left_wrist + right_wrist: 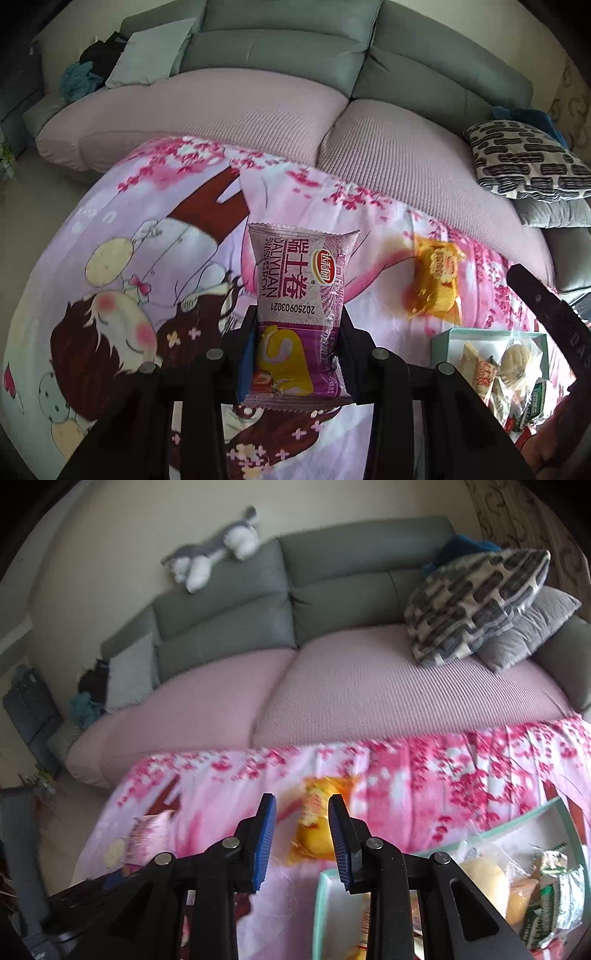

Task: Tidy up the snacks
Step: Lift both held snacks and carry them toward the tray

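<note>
Grey-green sofa (280, 48) with pink seat covers fills the back of my left wrist view; a cartoon-print pink cloth (122, 258) covers the surface below it. My left gripper (295, 354) is clamped on a purple Swiss roll packet (295, 295), pads pressing its lower half from both sides, the packet standing up between the fingers at centre frame. At 3 o'clock from it an orange snack packet (436, 277) lies on the cloth, apart from everything. At 4 o'clock sits a mint-edged box (443, 338) holding several wrapped snacks. A black-and-white patterned cushion (524, 162) rests on the sofa at 2 o'clock.

Right wrist view, somewhat blurred: same sofa, with a grey-and-white plush toy (218, 550) on its backrest at 11 o'clock. My right gripper (303, 838) holds nothing; a gap shows between its blue pads (264, 842), yet they stand as near together as they get. Beyond that gap, on the cloth, lies the orange snack packet (314, 834). Mint-edged box (319, 915) at 4 o'clock, wrapped snacks inside. Purple packet (147, 834) at 9 o'clock.
</note>
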Demonstrator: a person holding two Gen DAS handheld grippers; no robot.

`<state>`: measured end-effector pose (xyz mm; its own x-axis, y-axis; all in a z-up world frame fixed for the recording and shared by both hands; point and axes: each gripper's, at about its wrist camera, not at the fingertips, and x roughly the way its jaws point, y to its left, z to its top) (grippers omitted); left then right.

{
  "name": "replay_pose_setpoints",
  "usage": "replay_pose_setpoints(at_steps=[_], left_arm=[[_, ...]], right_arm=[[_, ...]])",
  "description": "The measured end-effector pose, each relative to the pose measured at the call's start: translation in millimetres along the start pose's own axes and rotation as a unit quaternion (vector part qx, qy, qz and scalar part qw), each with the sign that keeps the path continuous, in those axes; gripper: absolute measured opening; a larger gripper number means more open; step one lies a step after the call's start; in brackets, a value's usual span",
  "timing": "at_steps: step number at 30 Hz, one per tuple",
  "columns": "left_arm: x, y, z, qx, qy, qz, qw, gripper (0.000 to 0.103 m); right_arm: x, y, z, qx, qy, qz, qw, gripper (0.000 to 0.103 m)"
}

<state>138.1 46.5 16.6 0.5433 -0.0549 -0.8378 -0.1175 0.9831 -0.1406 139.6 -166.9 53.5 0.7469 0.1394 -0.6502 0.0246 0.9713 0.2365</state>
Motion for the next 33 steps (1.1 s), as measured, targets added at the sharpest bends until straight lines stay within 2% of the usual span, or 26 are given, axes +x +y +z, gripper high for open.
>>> replay_pose_setpoints(at_steps=[5,10,13,18,19,21,22,30,33], left_arm=[[10.6,0.4,-2.9,0.0,0.007,-0.004,1.0,0.04],[25.6,3.6,-5.5,0.005,0.026,0.001,0.9997,0.04],[29.2,13.4,-4.4,-0.006,0.033,-0.006,0.9994,0.04],[35.8,30.5,-3.5,-0.022,0.044,-0.002,0.9988,0.04],[38.0,33.3,-3.7,-0.025,0.049,-0.002,0.9985,0.04],[41.3,36.3,-4.5,-0.028,0.053,-0.001,0.9982,0.04],[42.5,37.6,-4.9,-0.029,0.055,-0.002,0.9981,0.04],[47.2,33.2,-6.7,-0.021,0.059,-0.013,0.9979,0.04],[48.4,30.0,-7.1,-0.016,0.06,-0.016,0.9979,0.04]], right_arm=[[17.1,-13.3,6.2,0.007,0.057,-0.019,0.998,0.032],[41.4,-23.0,25.9,0.026,0.125,-0.006,0.992,0.032],[60.5,-24.3,37.3,0.039,0.169,0.004,0.985,0.033],[95.0,-17.7,42.1,0.039,0.249,-0.012,0.968,0.037],[98.8,-15.9,40.9,0.035,0.256,-0.016,0.966,0.037],[107.8,-10.3,36.7,0.017,0.27,-0.034,0.962,0.048],[112.7,-8.1,34.5,0.011,0.279,-0.043,0.959,0.049],[139.7,2.8,23.3,-0.027,0.314,-0.089,0.945,0.049],[147.9,7.8,21.3,-0.031,0.32,-0.092,0.942,0.049]])
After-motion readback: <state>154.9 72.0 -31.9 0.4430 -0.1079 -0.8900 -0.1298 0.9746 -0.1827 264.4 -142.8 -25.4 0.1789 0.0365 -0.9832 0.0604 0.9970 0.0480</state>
